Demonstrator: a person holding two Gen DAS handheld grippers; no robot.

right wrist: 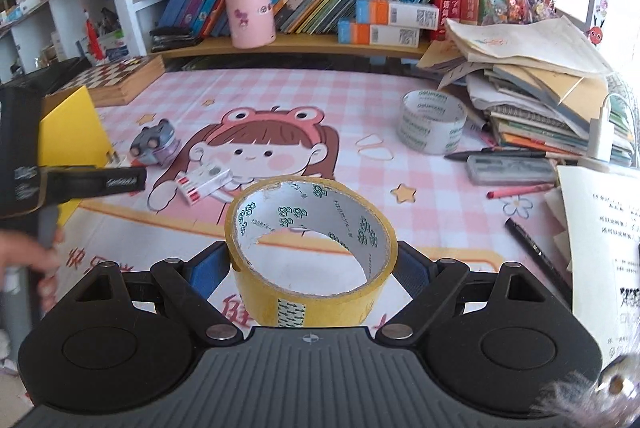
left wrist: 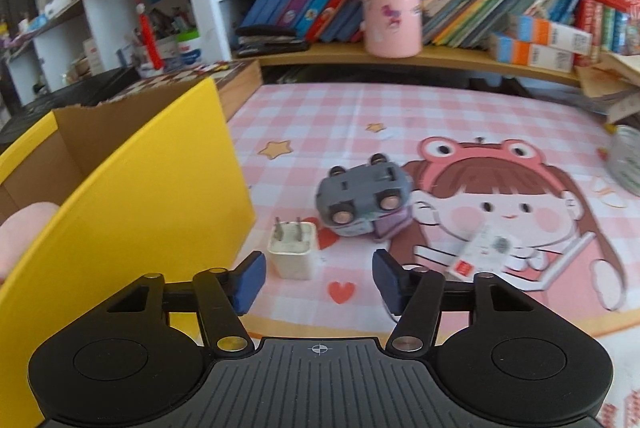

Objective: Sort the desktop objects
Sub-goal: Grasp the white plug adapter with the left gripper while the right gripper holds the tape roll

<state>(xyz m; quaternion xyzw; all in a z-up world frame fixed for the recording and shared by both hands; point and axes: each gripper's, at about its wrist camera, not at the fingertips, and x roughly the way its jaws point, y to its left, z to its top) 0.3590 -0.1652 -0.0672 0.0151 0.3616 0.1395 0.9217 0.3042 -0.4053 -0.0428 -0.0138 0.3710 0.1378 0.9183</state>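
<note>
My right gripper [right wrist: 314, 270] is shut on a yellow tape roll [right wrist: 310, 252], held above the near edge of the pink desk mat [right wrist: 328, 96]. My left gripper [left wrist: 319, 278] is open and empty, low over the mat beside a yellow cardboard box [left wrist: 132, 212]. A white charger plug [left wrist: 292, 248] stands just ahead of its left finger. A grey toy car [left wrist: 360, 194] lies upside down beyond it. A small white and red card pack [left wrist: 484, 248] lies to the right. In the right wrist view the left gripper [right wrist: 92, 182] is at the left by the yellow box [right wrist: 68, 136].
A clear tape roll [right wrist: 432, 120], pens, a grey case [right wrist: 510, 168] and a stack of papers and books [right wrist: 536, 88] fill the right side. A pink cylinder [right wrist: 248, 6] stands on the bookshelf. A chessboard box [right wrist: 116, 78] sits behind the yellow box.
</note>
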